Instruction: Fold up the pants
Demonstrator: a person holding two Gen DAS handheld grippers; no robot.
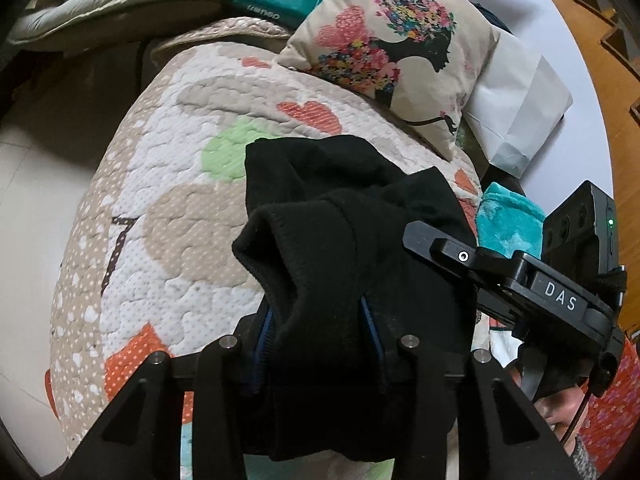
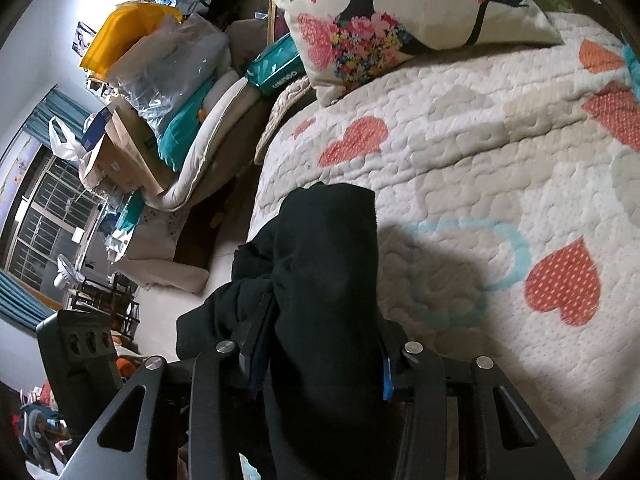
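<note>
2 wrist views, each showing one hand-held gripper clamped on the black pants [image 1: 340,240]. Left hand-held gripper [image 1: 320,344]: both fingers press a thick bunch of the dark fabric, which rises between the blue finger pads [image 1: 370,320] and hangs above the quilted bedspread [image 1: 168,216]. Right hand-held gripper [image 2: 320,356]: likewise pinching a bunched fold of the pants, the cloth standing up between its fingers and casting a shadow on the bedspread. In the left view the right hand-held gripper sits just beside the pants, on the side toward the turquoise cloth [image 1: 506,220]. Beyond the pants on the bedspread lies a floral silhouette cushion [image 1: 384,44], with a white paper bag [image 1: 520,112] just beside the cushion.
</note>
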